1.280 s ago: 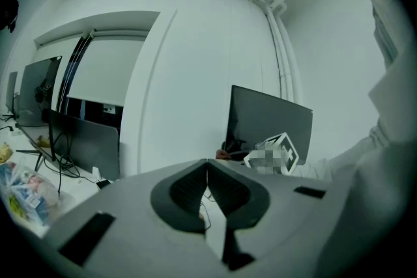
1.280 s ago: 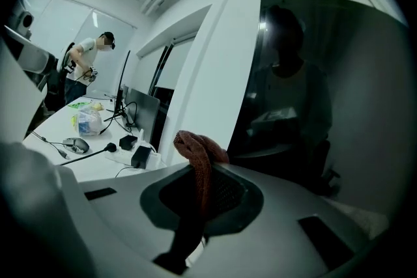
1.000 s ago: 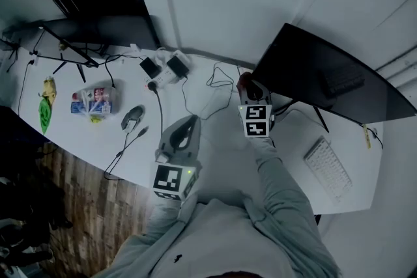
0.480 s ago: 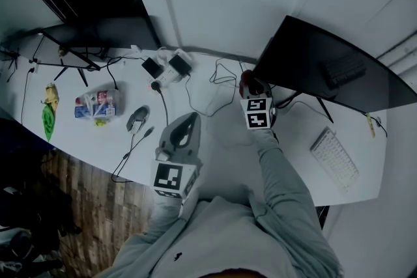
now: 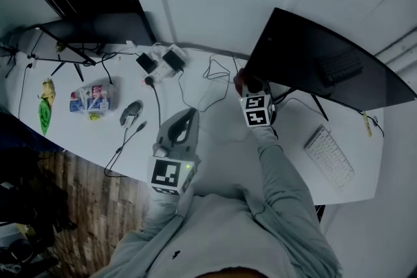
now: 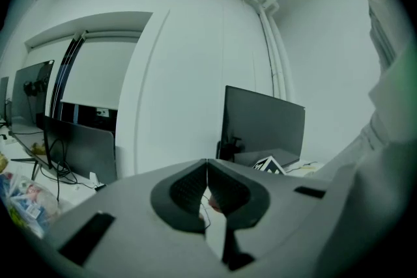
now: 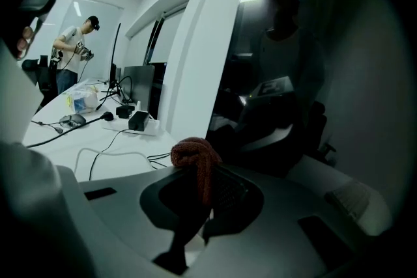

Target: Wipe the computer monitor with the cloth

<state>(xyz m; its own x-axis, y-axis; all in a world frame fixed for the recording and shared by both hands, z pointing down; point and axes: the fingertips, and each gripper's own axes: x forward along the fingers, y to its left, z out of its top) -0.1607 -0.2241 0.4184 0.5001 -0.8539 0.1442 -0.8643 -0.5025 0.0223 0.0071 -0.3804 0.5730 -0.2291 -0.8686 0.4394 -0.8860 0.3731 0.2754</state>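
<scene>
two tools are held above the bench [image 5: 293,140]: the right tool [image 7: 207,184] is clamped on a reddish cloth [image 7: 194,154] beside the monitor [image 5: 313,65]; the left tool [image 6: 207,184] is pressed together, empty.

The cloth [image 7: 194,156] is rust-red against the pale grey, dark-lined right claw [image 7: 203,187]. The left claw [image 6: 207,169] has the same pale grey with dark lining. Their marker cubes [image 5: 256,111] bear black-and-white squares. The monitor [image 5: 313,62] is glossy black, the desk [image 5: 221,146] and keyboard [image 5: 330,161] white, and the floor [image 5: 85,192] brown wood-grain.
</scene>
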